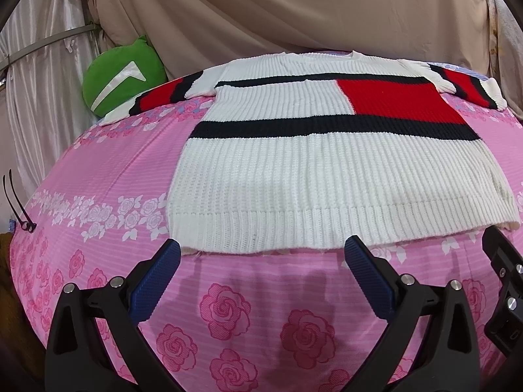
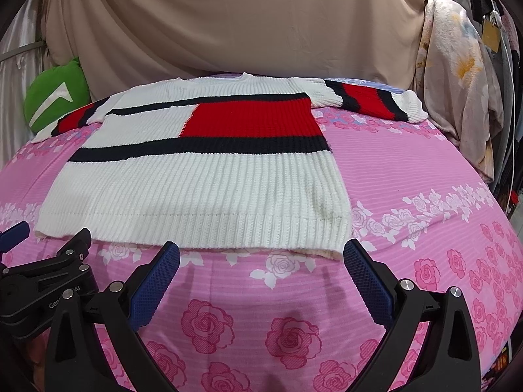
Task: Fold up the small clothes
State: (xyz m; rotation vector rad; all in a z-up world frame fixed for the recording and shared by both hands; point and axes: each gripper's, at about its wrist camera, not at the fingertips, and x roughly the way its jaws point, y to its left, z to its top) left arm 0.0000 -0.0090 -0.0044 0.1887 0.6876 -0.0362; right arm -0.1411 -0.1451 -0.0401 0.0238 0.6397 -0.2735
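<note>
A white ribbed knit sweater (image 1: pixel 313 176) (image 2: pixel 196 189) with black stripes and a red block lies flat on the pink rose-print bed cover (image 1: pixel 108 170) (image 2: pixel 408 170), both striped sleeves spread out to the sides. My left gripper (image 1: pixel 263 248) is open just short of the sweater's hem, nothing between its blue pads. My right gripper (image 2: pixel 261 251) is open too, in front of the hem's right part. Each gripper shows at the edge of the other's view.
A green cushion (image 1: pixel 122 78) (image 2: pixel 55 98) leans at the back left against beige drapes (image 1: pixel 294 9). Patterned cloth (image 2: pixel 457 81) hangs at the right of the bed. Black cable ties (image 1: pixel 18 205) lie at the bed's left edge.
</note>
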